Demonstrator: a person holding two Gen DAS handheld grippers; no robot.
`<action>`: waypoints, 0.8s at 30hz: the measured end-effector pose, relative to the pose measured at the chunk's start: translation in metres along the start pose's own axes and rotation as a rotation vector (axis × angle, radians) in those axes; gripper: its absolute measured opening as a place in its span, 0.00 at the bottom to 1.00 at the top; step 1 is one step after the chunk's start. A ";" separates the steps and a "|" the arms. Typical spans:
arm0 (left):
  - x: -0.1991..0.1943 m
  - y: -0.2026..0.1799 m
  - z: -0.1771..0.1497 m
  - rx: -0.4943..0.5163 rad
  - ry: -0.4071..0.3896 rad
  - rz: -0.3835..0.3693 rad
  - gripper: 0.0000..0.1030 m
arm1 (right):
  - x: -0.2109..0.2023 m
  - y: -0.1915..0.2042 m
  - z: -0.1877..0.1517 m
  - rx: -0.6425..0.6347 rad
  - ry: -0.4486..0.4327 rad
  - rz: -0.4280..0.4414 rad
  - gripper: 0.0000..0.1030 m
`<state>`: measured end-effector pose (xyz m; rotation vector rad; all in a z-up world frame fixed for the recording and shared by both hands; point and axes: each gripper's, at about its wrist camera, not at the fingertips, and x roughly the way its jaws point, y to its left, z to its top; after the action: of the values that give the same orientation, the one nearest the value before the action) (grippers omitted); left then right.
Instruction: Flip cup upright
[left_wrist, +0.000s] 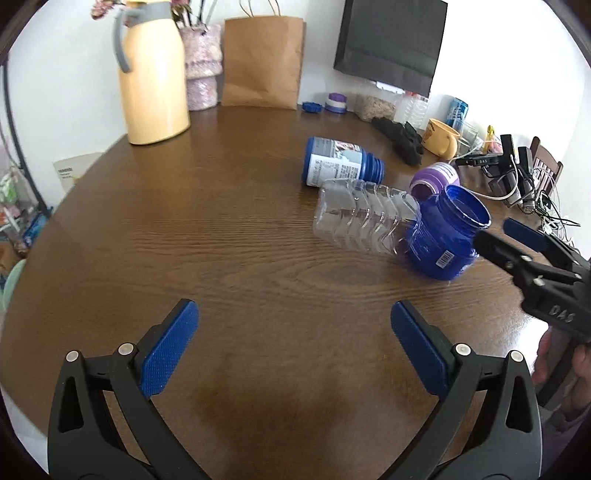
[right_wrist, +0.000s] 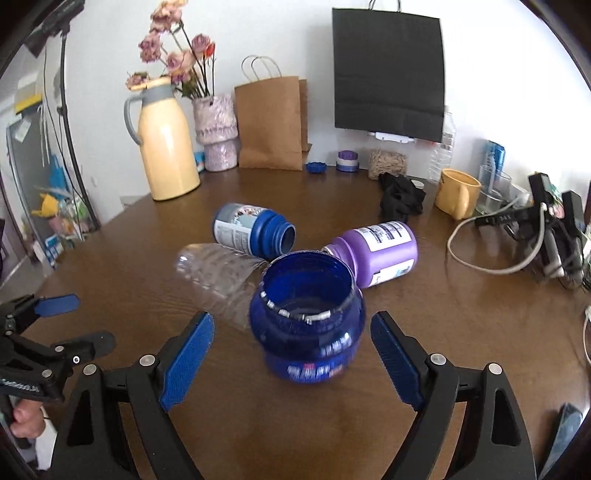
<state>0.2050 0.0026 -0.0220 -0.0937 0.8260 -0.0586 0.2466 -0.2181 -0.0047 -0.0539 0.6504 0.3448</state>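
A dark blue open jar (right_wrist: 308, 321) stands upright on the brown table, mouth up, between the open fingers of my right gripper (right_wrist: 291, 350), which does not touch it. It also shows in the left wrist view (left_wrist: 445, 236), with my right gripper (left_wrist: 506, 236) just to its right. My left gripper (left_wrist: 295, 347) is open and empty over bare table, left of the jar. A clear plastic bottle (left_wrist: 362, 218), a blue bottle (left_wrist: 340, 164) and a purple bottle (right_wrist: 380, 251) lie on their sides behind the jar.
A cream thermos jug (right_wrist: 166, 147), a flower vase (right_wrist: 218, 133) and a brown paper bag (right_wrist: 271, 122) stand at the back. A yellow mug (right_wrist: 458, 195), a black cloth (right_wrist: 400, 197) and cables (right_wrist: 517, 240) are at the right.
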 end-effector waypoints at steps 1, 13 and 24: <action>-0.009 0.001 -0.003 -0.004 -0.009 0.013 1.00 | -0.008 0.001 -0.001 0.008 -0.006 0.003 0.88; -0.106 0.011 -0.056 -0.044 -0.076 0.069 1.00 | -0.106 0.028 -0.036 0.082 -0.043 0.087 0.88; -0.163 0.009 -0.122 0.010 -0.184 0.165 1.00 | -0.168 0.079 -0.107 0.064 -0.027 0.125 0.88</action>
<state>0.0049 0.0185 0.0140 -0.0212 0.6466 0.1002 0.0338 -0.2107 0.0157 0.0529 0.6393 0.4446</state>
